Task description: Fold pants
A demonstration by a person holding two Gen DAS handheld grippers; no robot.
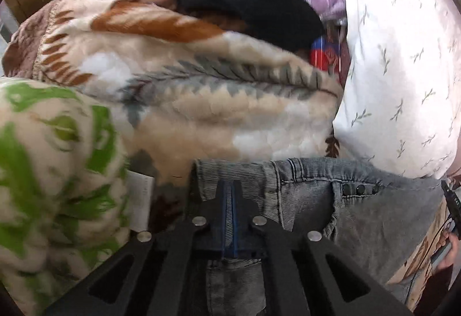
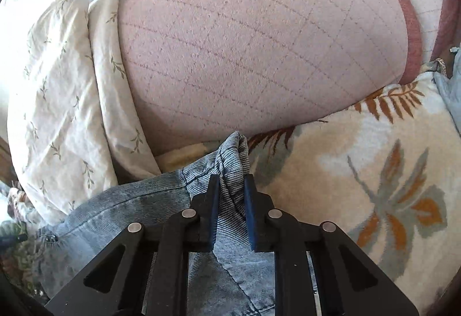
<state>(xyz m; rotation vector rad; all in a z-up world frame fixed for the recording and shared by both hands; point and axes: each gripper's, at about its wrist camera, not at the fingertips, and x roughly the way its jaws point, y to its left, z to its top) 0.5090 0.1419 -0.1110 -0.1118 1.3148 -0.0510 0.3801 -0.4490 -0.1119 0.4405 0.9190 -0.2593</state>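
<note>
Gripping the grey-blue ribbed denim pants (image 1: 302,195) at the waistband, left tongs (image 1: 229,189) clenched on one corner, right tongs (image 2: 232,183) pinching a bunched fold of the same fabric. Pants lie on the leaf-print fleece blanket (image 2: 360,160) on the bed, against the white sprig-print pillow (image 1: 403,71). Best keep both grips even and the waistband taut so edges line up.

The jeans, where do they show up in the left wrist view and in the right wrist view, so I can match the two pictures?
Left wrist: the jeans fill the lower centre and right, waistband pinched in the left gripper.
Right wrist: the jeans run from lower left to centre, a bunched fold between the fingers of the right gripper.
Shared landmark: the white leaf-print pillow.
</note>
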